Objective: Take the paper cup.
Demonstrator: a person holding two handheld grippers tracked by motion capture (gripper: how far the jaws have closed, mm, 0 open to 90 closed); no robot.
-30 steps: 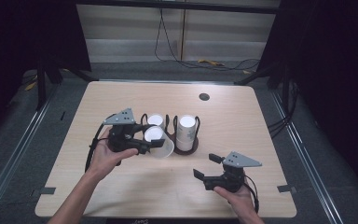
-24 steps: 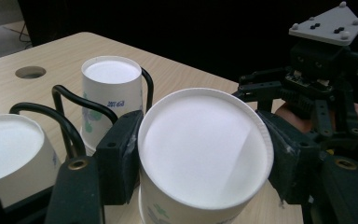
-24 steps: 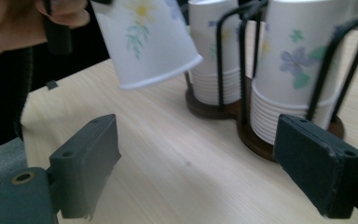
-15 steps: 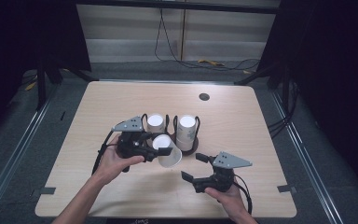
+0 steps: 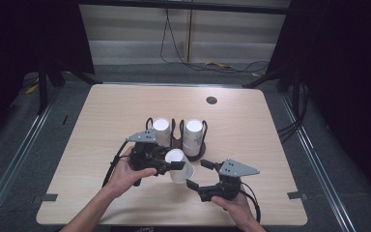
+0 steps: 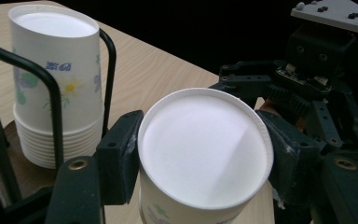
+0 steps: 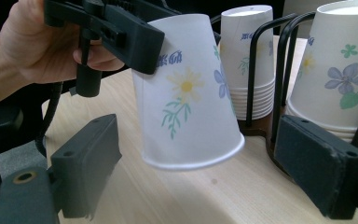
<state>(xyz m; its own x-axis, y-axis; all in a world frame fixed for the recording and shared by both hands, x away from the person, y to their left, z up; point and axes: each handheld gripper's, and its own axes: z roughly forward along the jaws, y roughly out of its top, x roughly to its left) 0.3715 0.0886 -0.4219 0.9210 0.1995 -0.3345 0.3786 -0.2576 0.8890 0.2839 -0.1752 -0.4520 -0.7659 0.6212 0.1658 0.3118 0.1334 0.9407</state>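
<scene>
Clamped in the left gripper point(image 5: 170, 166) at frame centre of the high view: an upturned paper cup point(image 5: 179, 165), tilted, lifted clear of the worktop point(image 5: 251, 125). Flower print on the cup visible in the right gripper view. Just right of it, the right gripper point(image 5: 197, 175), jaws spread wide. Behind, a black wire rack point(image 5: 176, 137) holding two stacks of inverted cups point(image 5: 193, 136).

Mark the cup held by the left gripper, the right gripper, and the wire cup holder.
held cup point(image 7: 186, 88), right gripper view, on its flowered side wall.
right gripper point(image 5: 196, 174), high view, midway between its open fingertips.
wire cup holder point(image 6: 51, 100), left gripper view, on a black upright wire.
</scene>
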